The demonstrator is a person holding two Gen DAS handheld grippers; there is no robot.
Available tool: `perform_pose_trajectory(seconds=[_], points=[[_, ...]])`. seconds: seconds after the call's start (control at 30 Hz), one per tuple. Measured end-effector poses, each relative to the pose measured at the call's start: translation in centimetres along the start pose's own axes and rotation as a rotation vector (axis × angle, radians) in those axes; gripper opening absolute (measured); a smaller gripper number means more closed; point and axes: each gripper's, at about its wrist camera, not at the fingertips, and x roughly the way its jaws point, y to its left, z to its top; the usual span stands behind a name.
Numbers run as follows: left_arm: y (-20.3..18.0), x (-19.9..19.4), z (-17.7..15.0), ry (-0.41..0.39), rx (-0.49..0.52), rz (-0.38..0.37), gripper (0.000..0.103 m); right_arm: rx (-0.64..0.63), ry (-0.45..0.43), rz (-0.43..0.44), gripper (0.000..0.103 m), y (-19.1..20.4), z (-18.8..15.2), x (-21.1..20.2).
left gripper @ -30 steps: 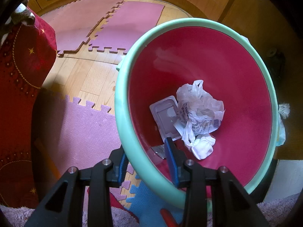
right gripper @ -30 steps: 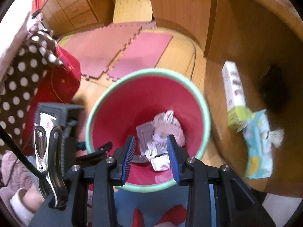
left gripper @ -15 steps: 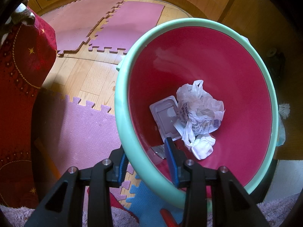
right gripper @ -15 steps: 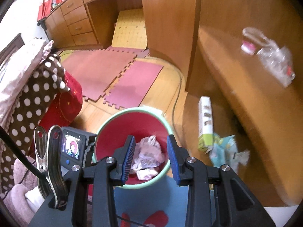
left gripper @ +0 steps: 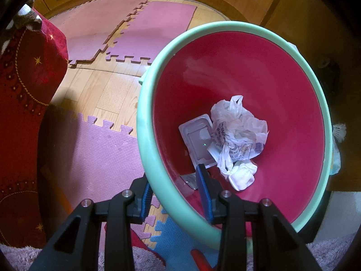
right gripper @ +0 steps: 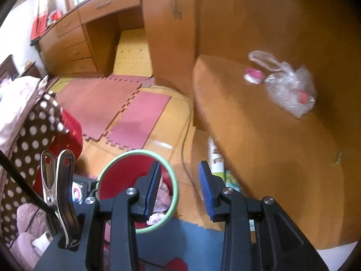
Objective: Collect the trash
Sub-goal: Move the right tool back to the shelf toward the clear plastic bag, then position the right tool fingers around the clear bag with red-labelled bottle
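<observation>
Mint-green rim of the red bin pinched between the left tongs, one pad inside, one outside. Right tongs parted, holding nothing, aimed toward the clear plastic bag on the tabletop. Could tip the bin if that rim grip slips or twists, spilling the crumpled bag and plastic tray inside. Thin bag film could also slide out of a shallow pinch. Print on the crumpled bag too small to read.

A wooden desk with drawers is seen against the far wall. Pink foam mats are laid on the floor in front of the desk. A brown polka-dot cushion and red fabric are seen nearer than the mats.
</observation>
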Motion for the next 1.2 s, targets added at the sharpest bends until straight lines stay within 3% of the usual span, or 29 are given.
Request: perform_pose_trajectory(seconds=[0.53, 1.0, 1.2], points=[[0.4, 0.0, -0.1, 0.003, -0.002, -0.006, 0.038, 0.2, -0.053, -0.226, 0.035, -10.6, 7.0, -0.5], [0.3, 0.0, -0.2, 0.004, -0.004, -0.007, 0.038, 0.545, -0.044, -0.189, 0.035, -17.9, 10.0, 4.0], [0.3, 0.0, -0.2, 0.004, -0.003, -0.006, 0.038, 0.579, -0.022, -0.227, 0.035, -18.8, 10.9, 5.2]])
